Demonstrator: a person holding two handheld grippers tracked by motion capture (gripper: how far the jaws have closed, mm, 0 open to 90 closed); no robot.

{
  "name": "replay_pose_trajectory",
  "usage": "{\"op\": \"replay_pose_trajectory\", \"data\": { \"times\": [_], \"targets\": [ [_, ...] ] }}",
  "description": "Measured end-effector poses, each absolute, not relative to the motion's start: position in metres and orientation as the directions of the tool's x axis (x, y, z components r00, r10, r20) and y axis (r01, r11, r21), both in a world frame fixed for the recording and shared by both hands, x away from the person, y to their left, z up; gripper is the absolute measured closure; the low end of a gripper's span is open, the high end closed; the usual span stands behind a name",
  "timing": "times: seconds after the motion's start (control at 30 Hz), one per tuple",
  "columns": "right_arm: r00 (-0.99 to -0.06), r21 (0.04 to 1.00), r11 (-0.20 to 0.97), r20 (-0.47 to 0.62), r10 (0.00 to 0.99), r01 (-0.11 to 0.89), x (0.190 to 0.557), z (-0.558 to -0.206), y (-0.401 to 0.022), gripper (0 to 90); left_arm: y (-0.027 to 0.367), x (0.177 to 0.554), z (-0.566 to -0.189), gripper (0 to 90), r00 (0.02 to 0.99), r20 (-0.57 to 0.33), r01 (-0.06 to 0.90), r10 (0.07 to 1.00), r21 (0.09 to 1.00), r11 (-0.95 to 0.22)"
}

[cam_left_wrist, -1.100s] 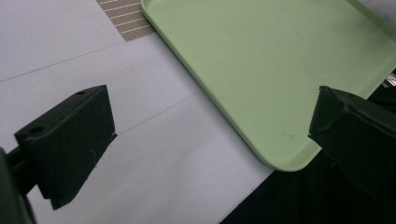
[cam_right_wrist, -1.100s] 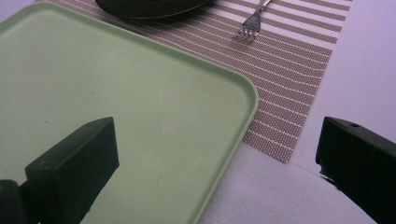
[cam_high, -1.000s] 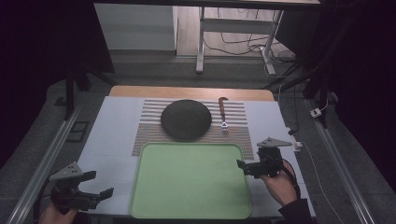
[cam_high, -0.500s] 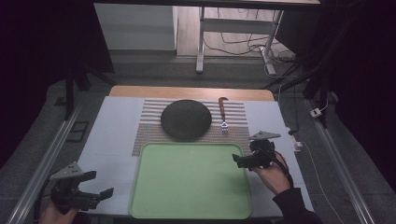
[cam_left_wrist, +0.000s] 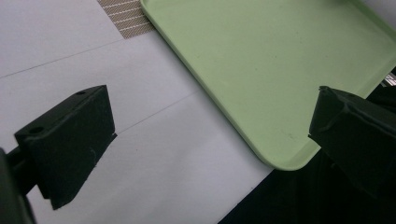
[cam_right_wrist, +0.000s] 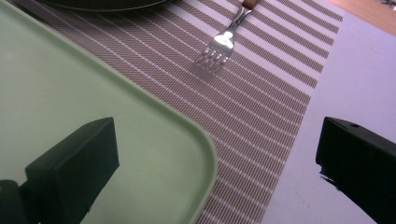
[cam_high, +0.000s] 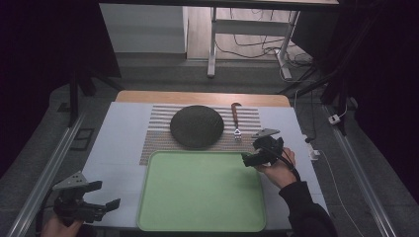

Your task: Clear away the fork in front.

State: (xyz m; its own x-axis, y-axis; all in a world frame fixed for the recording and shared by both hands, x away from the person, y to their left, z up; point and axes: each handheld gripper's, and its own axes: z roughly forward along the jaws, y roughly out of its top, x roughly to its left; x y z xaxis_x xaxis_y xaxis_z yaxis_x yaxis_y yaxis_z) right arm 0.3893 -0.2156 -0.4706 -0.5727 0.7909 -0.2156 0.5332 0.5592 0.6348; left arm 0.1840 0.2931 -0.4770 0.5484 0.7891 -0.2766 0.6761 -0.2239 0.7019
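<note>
1. At the near left corner of the table (cam_high: 123, 128), the left gripper (cam_high: 101, 207) is held in a hand (cam_high: 57, 228) low over the pale surface, just left of the tray. Its jaws are spread wide with nothing between them; in the left gripper view they frame bare table and the near left corner of the tray.
2. Filling the near middle of the table, a light green tray (cam_high: 202, 187) lies flat with nothing on it. Its far edge overlaps the near edge of the striped placemat (cam_high: 158, 133).
3. Beyond the tray, a dark round plate (cam_high: 196, 126) sits on the placemat, close to the tray's far edge.
4. Right of the plate, a fork (cam_high: 236, 121) with a reddish-brown handle lies on the placemat, tines toward the near side and handle toward the far side, apart from the plate.
5. At the tray's far right corner, the right gripper (cam_high: 253, 159) is held in a hand (cam_high: 276, 168) with a dark sleeve. Its jaws are spread apart and empty; in the right gripper view they straddle the tray's rounded corner (cam_right_wrist: 201, 140), with the fork's tines (cam_right_wrist: 212, 53) further off on the stripes.
</note>
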Motion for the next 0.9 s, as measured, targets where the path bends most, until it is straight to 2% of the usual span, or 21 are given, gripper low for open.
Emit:
{"op": "replay_pose_trajectory", "data": {
  "times": [0.37, 0.67, 0.73, 0.9],
  "targets": [
    [-0.588, 0.563, 0.682, -0.379, 0.715, 0.466, 0.417, -0.480, -0.196, 1.3, 0.293, 0.184, -0.477, 0.3, 0.549, -0.281, 0.679, 0.787, 0.699, -0.224],
    [-0.611, 0.464, 0.786, -0.501, 0.613, 0.409, 0.437, -0.493, -0.181, 8.0, 0.294, 0.185, -0.477, 0.3, 0.549, -0.283, 0.680, 0.786, 0.699, -0.223],
    [-0.628, 0.420, 0.828, -0.543, 0.558, 0.372, 0.441, -0.498, -0.177, 12.0, 0.294, 0.185, -0.477, 0.3, 0.550, -0.284, 0.680, 0.785, 0.699, -0.223],
    [-0.639, 0.369, 0.871, -0.594, 0.489, 0.324, 0.443, -0.503, -0.171, 19.4, 0.294, 0.185, -0.477, 0.3, 0.551, -0.282, 0.679, 0.785, 0.699, -0.226]
  ]
}}
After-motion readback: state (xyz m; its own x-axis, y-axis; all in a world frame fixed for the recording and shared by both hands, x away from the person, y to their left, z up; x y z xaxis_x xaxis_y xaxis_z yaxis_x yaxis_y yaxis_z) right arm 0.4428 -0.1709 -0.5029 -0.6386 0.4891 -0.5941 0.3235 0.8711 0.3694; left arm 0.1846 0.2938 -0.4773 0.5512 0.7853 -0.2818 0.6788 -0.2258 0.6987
